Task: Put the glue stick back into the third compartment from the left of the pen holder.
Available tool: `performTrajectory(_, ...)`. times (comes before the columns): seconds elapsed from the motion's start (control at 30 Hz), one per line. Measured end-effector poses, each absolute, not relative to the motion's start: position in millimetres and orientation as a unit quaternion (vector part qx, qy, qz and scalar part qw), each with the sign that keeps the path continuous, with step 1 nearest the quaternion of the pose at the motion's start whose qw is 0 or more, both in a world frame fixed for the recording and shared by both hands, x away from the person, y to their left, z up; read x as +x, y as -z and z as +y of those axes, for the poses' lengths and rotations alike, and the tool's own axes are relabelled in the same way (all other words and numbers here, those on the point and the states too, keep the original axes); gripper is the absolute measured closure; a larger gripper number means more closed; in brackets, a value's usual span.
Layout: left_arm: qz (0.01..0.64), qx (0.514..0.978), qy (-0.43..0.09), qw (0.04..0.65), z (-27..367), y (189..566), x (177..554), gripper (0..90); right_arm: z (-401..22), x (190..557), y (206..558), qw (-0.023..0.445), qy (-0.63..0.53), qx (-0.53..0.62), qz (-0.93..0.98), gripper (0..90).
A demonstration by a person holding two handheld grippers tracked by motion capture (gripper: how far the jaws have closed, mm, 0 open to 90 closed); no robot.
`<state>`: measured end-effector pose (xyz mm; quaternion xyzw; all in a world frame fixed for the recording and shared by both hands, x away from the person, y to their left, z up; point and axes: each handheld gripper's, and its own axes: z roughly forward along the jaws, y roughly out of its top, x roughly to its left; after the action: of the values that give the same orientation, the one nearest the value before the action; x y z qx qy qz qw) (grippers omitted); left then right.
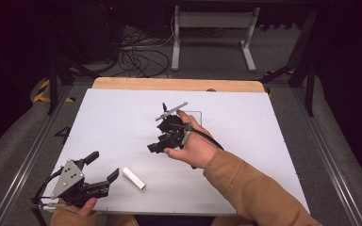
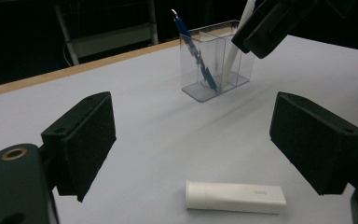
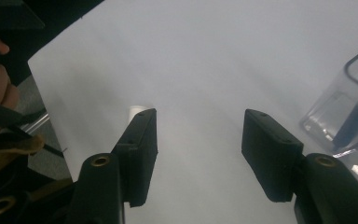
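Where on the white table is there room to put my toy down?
The far left of the white table is bare, and so is the right side beyond the brown sleeve. It is crowded mid-table around the clear plastic pen holder and near the white cylindrical stick.

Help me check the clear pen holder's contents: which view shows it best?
The left gripper view: the clear pen holder stands whole there, with a blue pen and a white pen inside. The high view hides most of it behind the hand; the right gripper view catches one blurred corner.
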<state>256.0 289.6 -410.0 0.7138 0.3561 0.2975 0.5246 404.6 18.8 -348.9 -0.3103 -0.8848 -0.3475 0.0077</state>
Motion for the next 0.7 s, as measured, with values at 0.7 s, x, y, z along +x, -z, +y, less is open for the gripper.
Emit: performTrajectory(0.7, 0.356, 0.713, -0.296, 0.526, 290.3, 410.1, 256.4, 15.1, 41.5, 403.8, 371.0, 0.063, 0.27, -0.311, -0.909, 44.3)
